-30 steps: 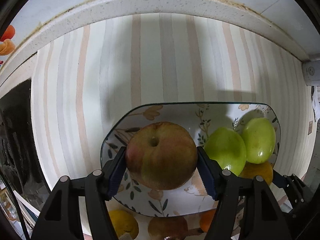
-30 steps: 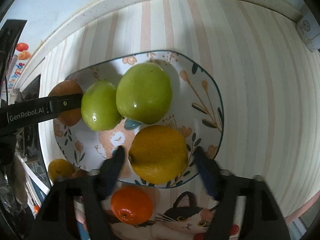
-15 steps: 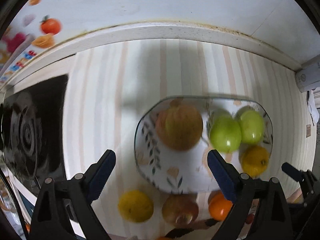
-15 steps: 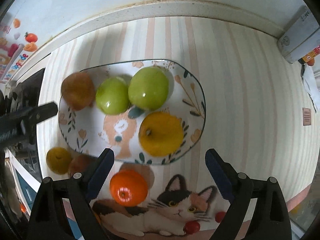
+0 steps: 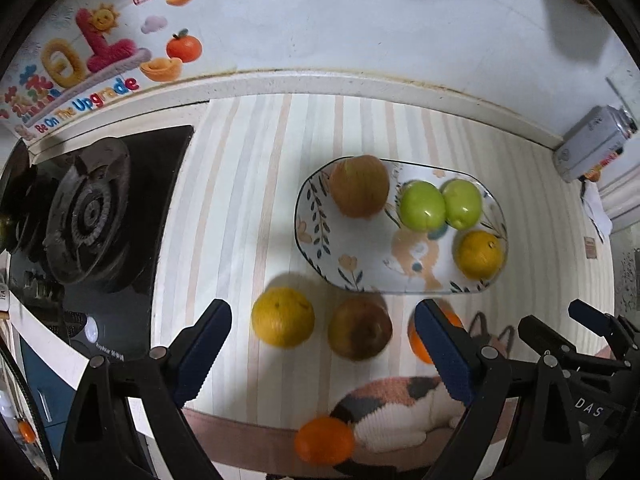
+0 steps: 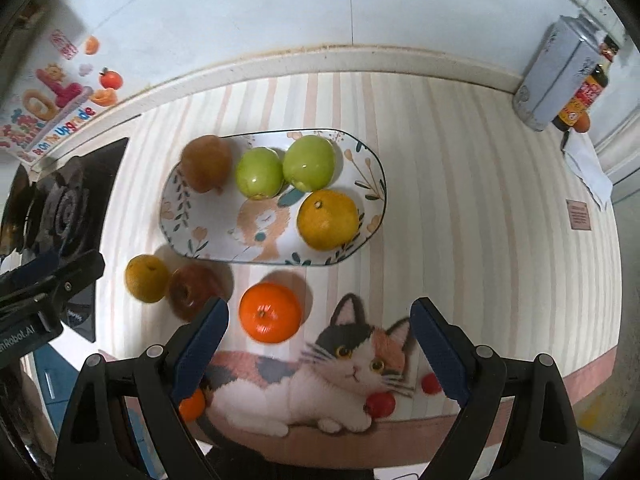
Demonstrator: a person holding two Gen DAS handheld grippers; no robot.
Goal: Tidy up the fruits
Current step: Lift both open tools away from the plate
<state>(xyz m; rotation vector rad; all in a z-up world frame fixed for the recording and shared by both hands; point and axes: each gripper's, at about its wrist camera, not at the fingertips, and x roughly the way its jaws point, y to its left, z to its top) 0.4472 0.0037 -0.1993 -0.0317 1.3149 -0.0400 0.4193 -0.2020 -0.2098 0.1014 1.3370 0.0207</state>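
A: What lies around the plate?

B: A gas burner (image 5: 86, 216) sits at the counter's left edge, and a silver tin (image 6: 554, 80) with a dark bottle (image 6: 586, 98) beside it stands in the far right corner. The striped mat (image 6: 460, 200) with a printed cat (image 6: 352, 364) covers the counter. Nothing stands between either gripper and the fruit.

A: And the plate itself?

B: The oval floral plate (image 6: 200, 240) holds four fruits: a reddish-brown apple (image 6: 206, 163) at its left end, two green apples (image 6: 259, 173) (image 6: 309, 163) touching each other along the far rim, and a yellow citrus (image 6: 327, 219) near the right end (just clear of the green pair, as far as I can tell).

A: What is off the plate?

B: Along the plate's near edge, on the mat: a yellow fruit (image 5: 282, 317), a second brownish apple (image 5: 359, 329) just beside it, and an orange (image 6: 270, 312). A smaller orange fruit (image 5: 324, 439) lies at the mat's near edge.

A: The grippers?

B: The left gripper (image 5: 324, 354) is spread wide and holds nothing, and so is the right gripper (image 6: 320, 350). A second ago the left one pinched the reddish-brown apple over the plate; now that apple rests on it, and both grippers have drawn back and up, so far more of the counter shows.
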